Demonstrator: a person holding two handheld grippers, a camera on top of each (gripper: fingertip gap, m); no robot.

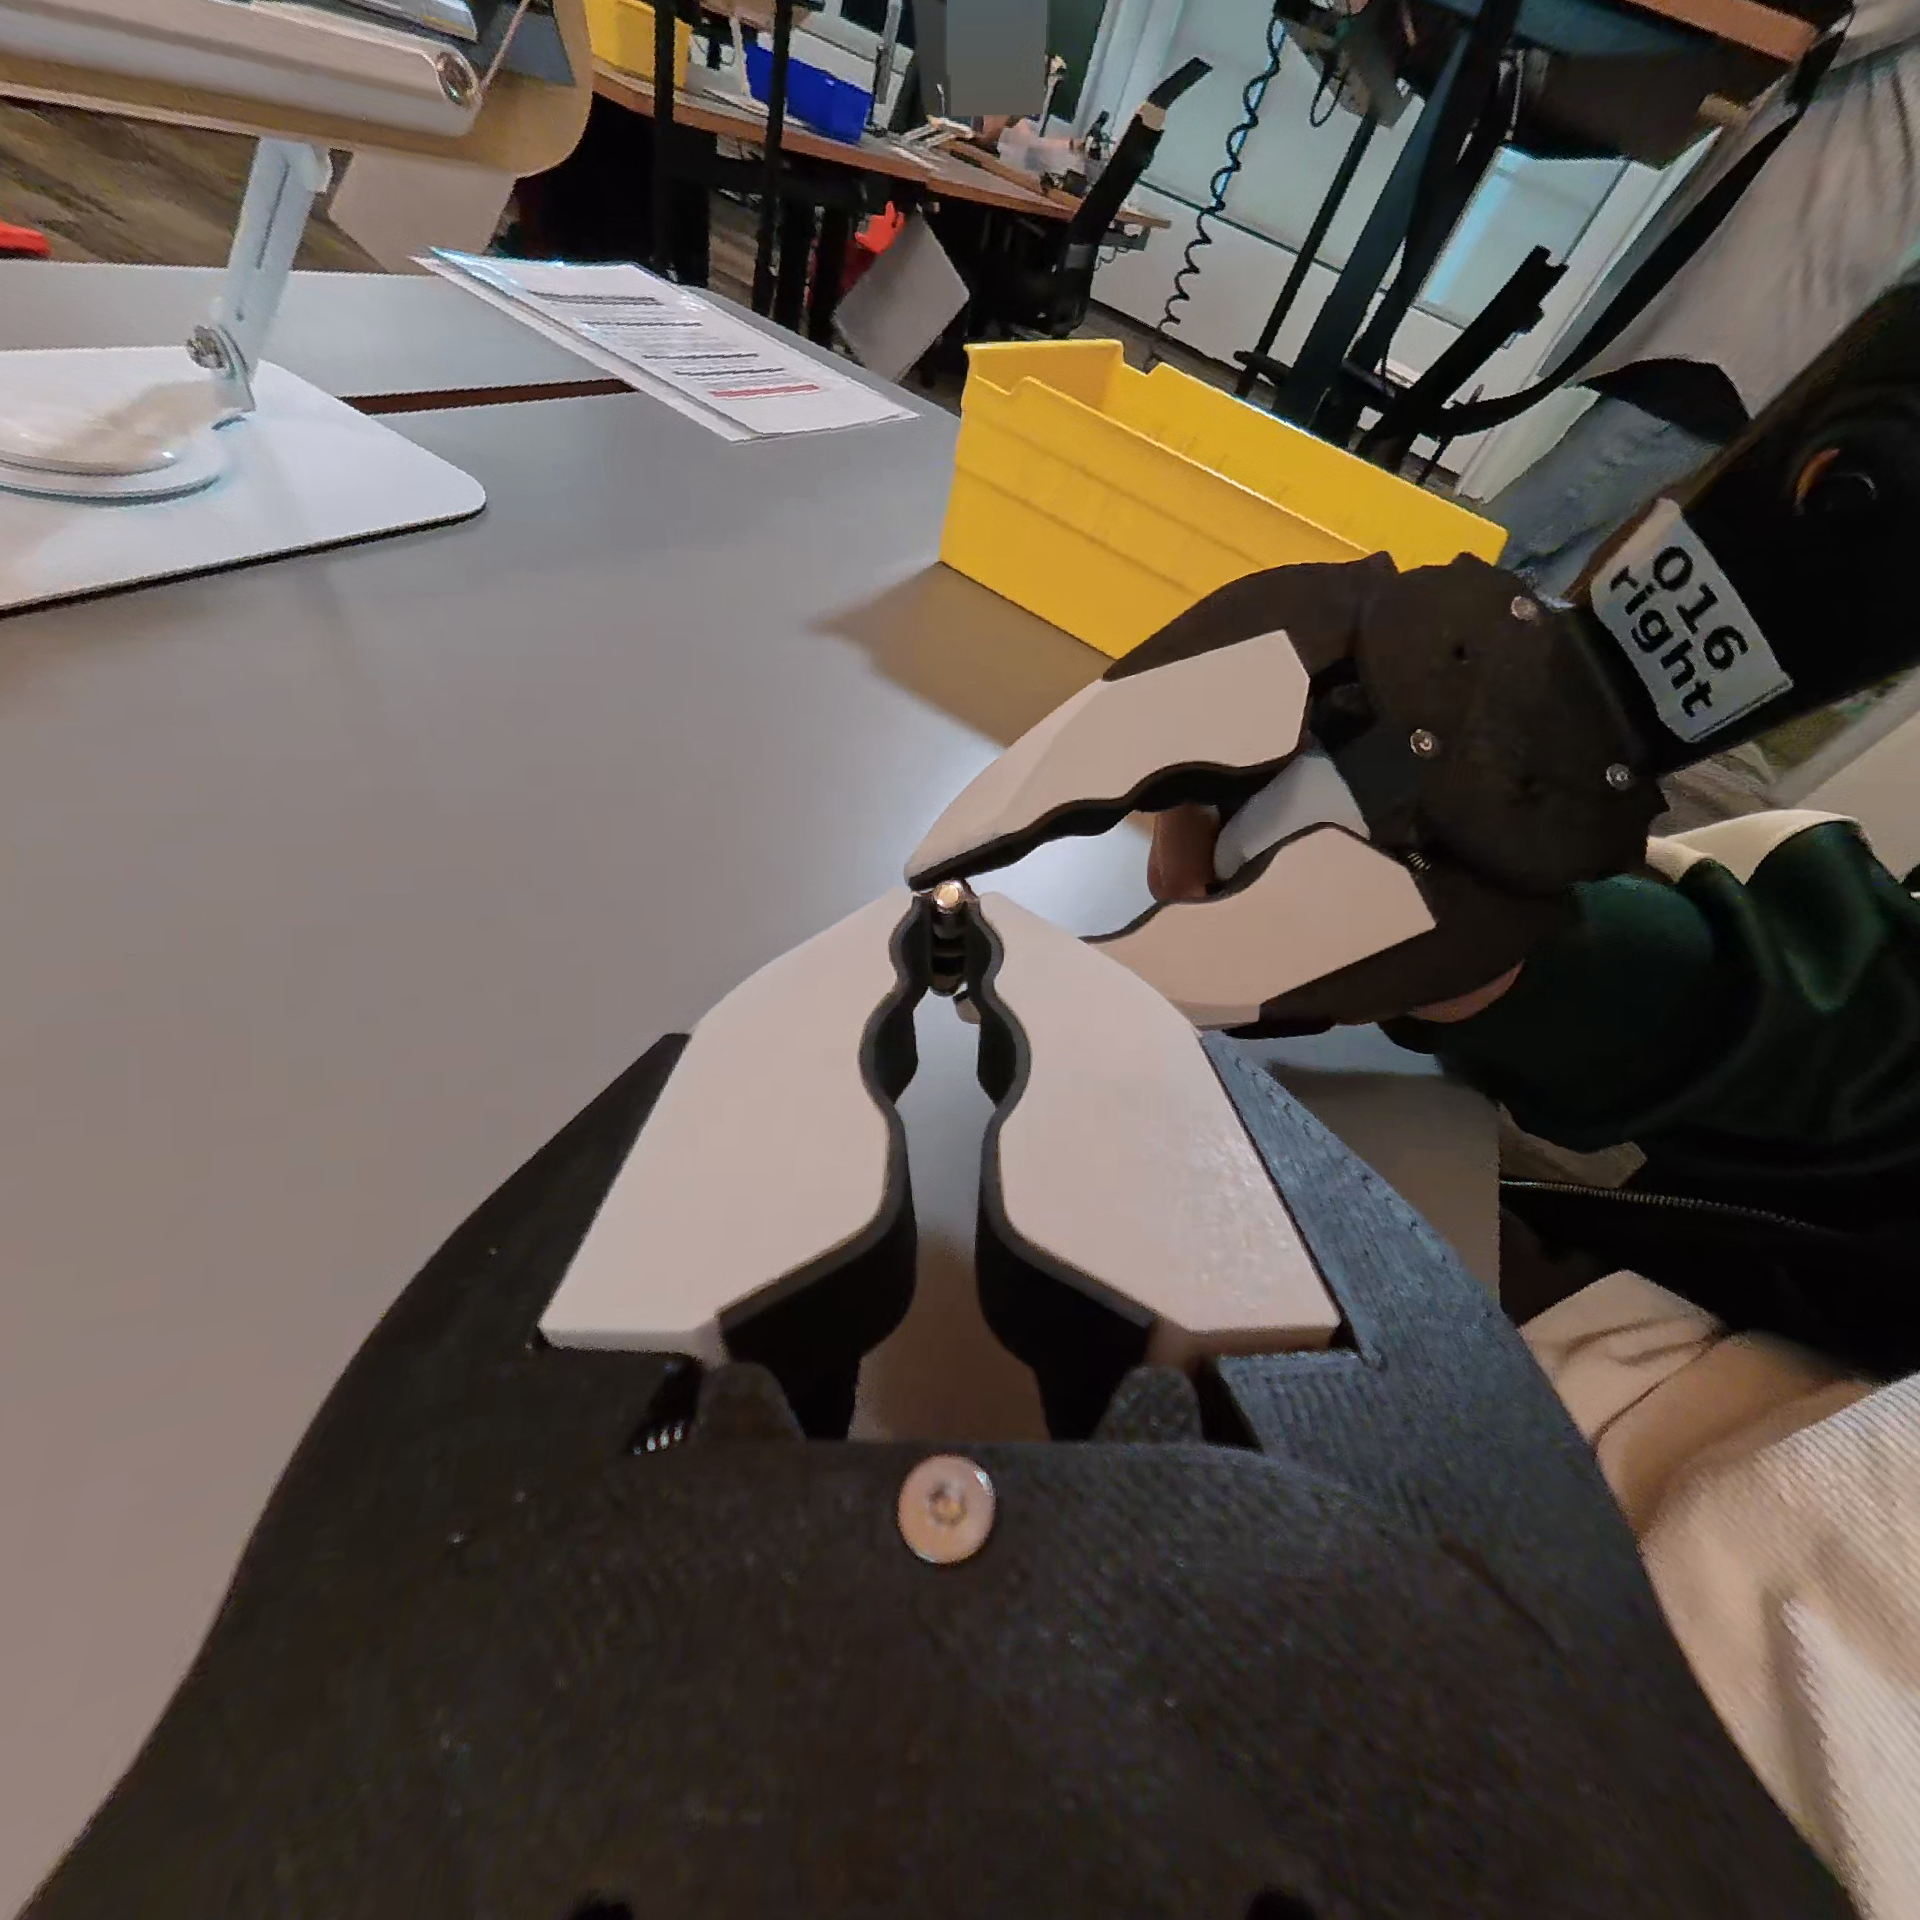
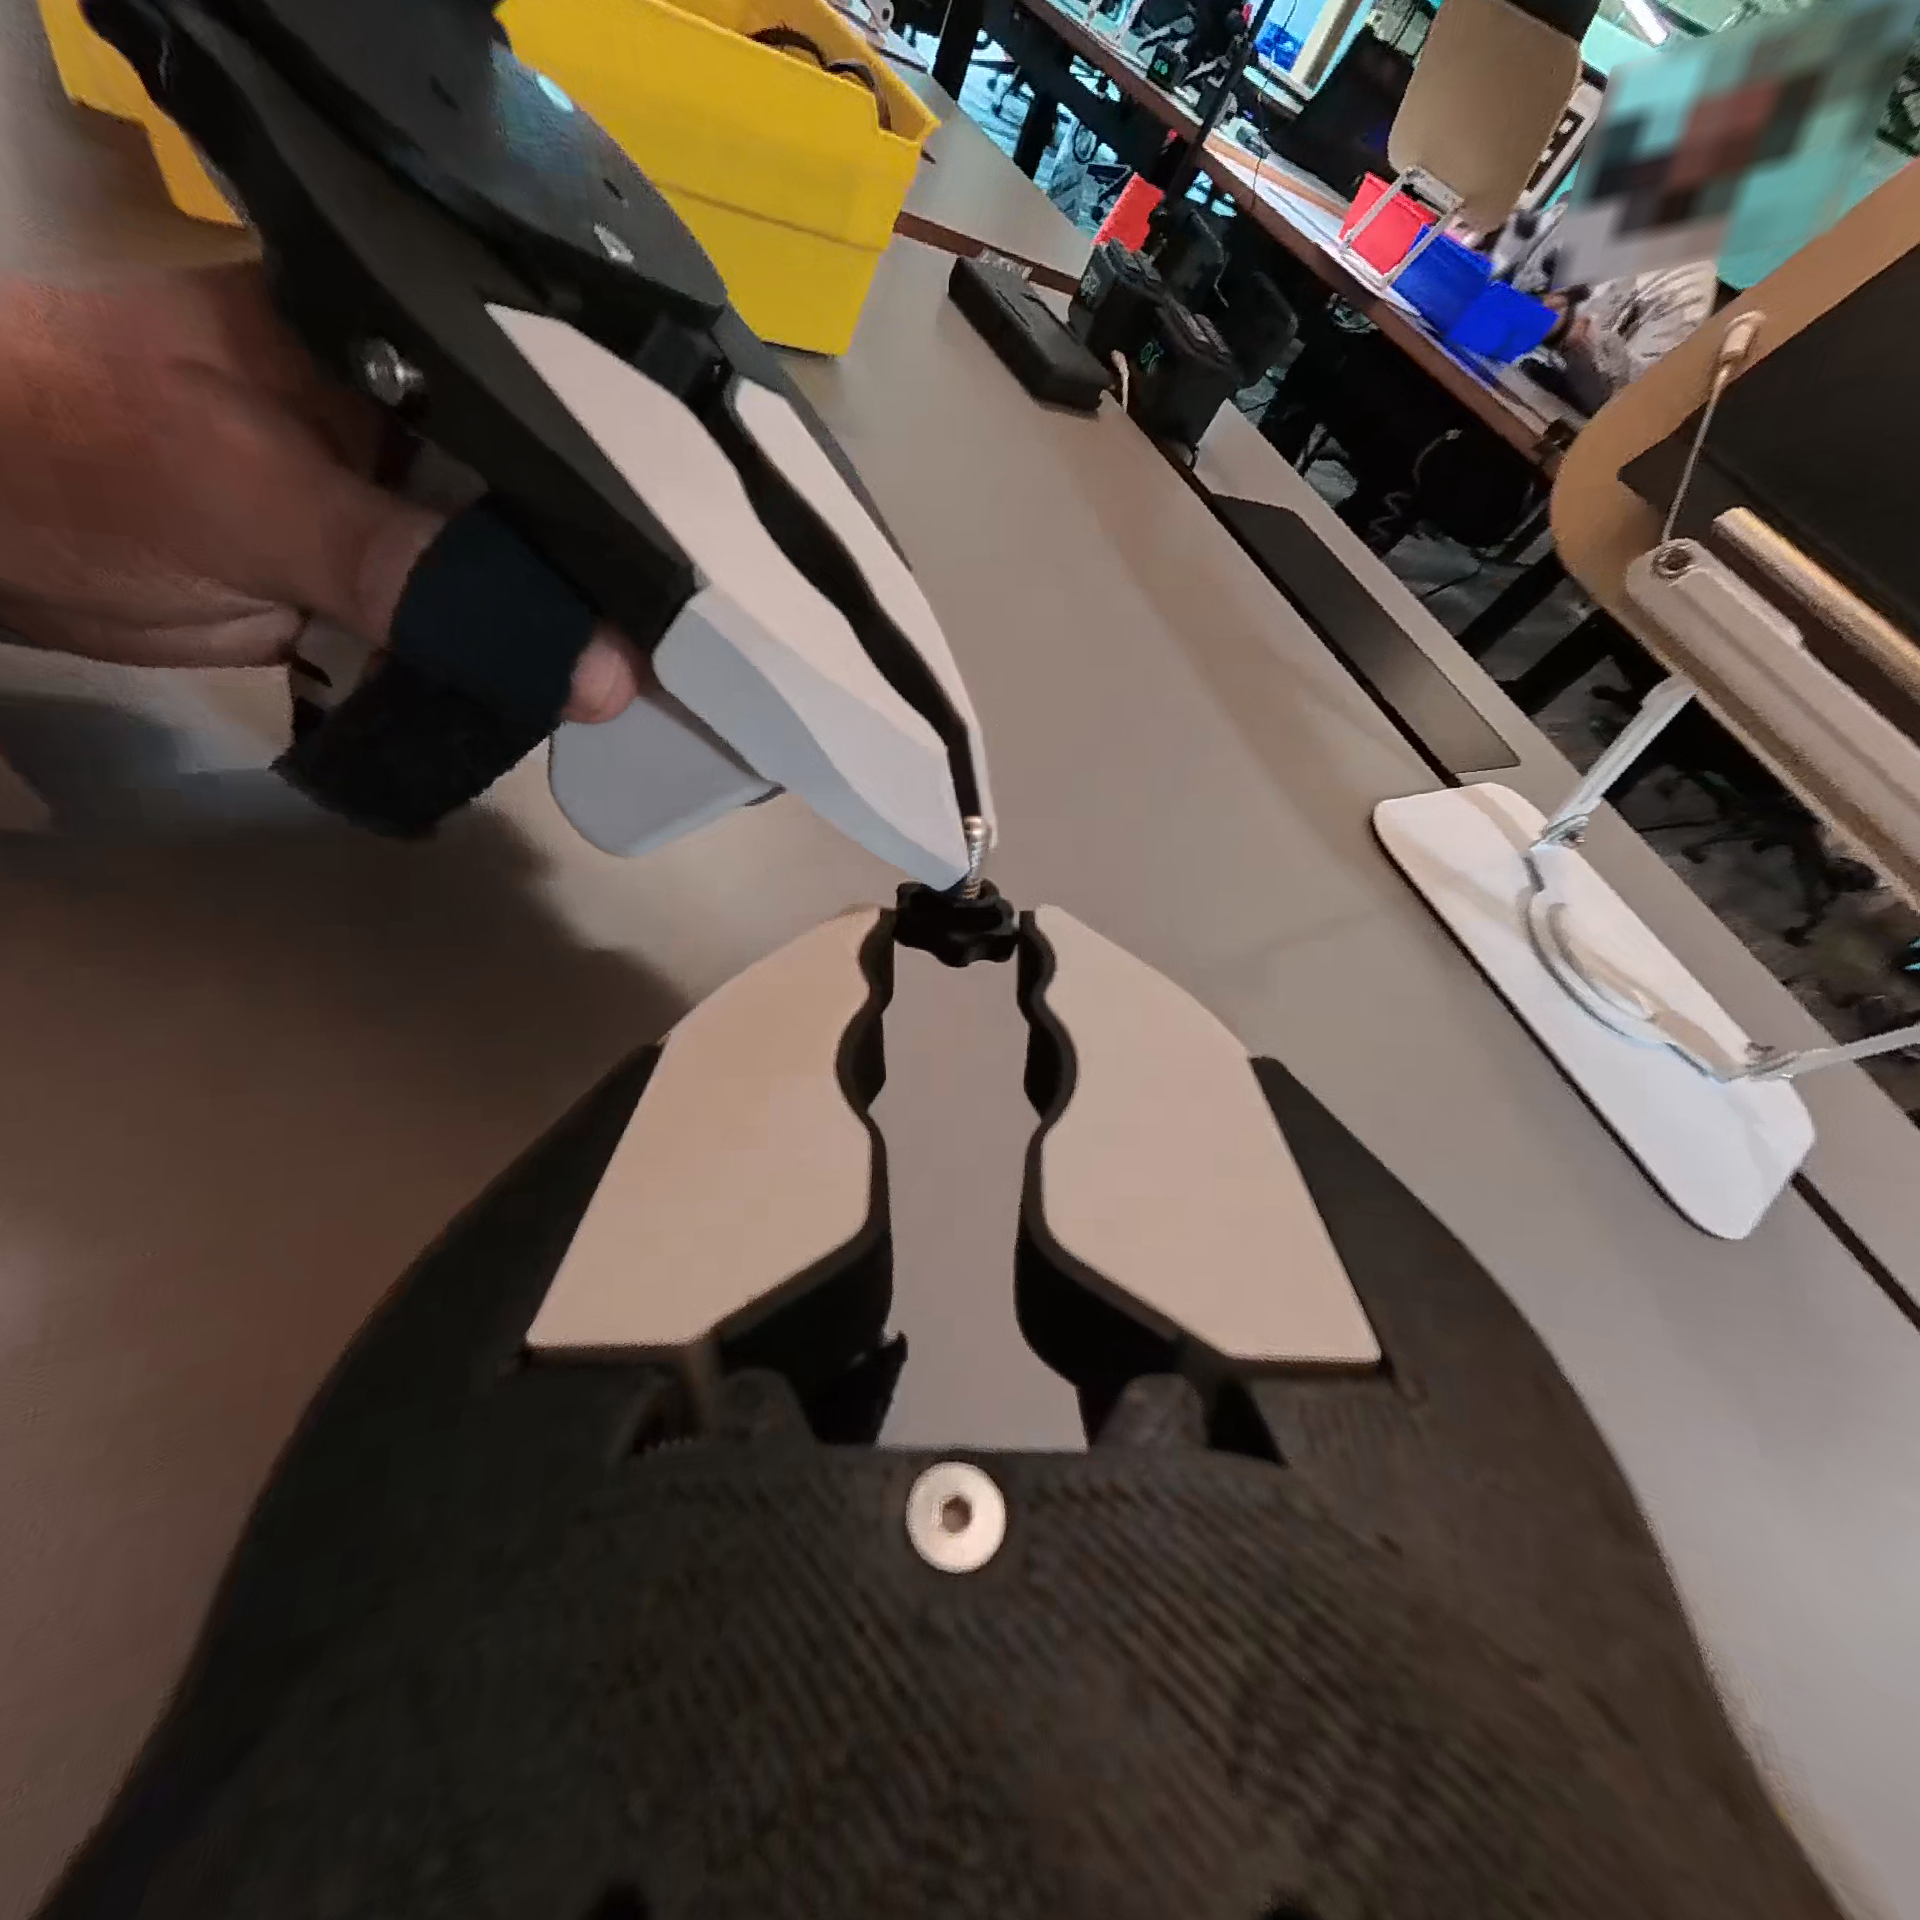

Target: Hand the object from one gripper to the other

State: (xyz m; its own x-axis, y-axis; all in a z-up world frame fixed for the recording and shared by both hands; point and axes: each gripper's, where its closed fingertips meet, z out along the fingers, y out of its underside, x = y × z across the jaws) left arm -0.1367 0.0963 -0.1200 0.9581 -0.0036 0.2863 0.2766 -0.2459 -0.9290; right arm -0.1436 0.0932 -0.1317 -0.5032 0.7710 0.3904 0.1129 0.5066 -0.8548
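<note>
The object is a small thumb screw with a black lobed knob (image 2: 954,923) and a silver threaded shaft (image 2: 974,847). My left gripper (image 1: 943,940) is shut on the shaft, and the shaft's silver end (image 1: 948,894) shows at its fingertips. In the right wrist view the left gripper (image 2: 961,831) comes down from the upper left, with the knob hanging just past its tips. My right gripper (image 2: 956,925) is partly open, its fingertips (image 2: 1039,940) bracketing the knob with only slim gaps. In the left wrist view the right gripper (image 1: 997,904) reaches in from the right.
All this is held above a grey table (image 1: 520,779). A yellow bin (image 1: 1143,488) stands at the table's far edge; it also shows in the right wrist view (image 2: 748,156). A white stand base (image 1: 208,499) sits at the left, and a printed sheet (image 1: 675,343) lies behind it. Black devices (image 2: 1122,312) stand further back.
</note>
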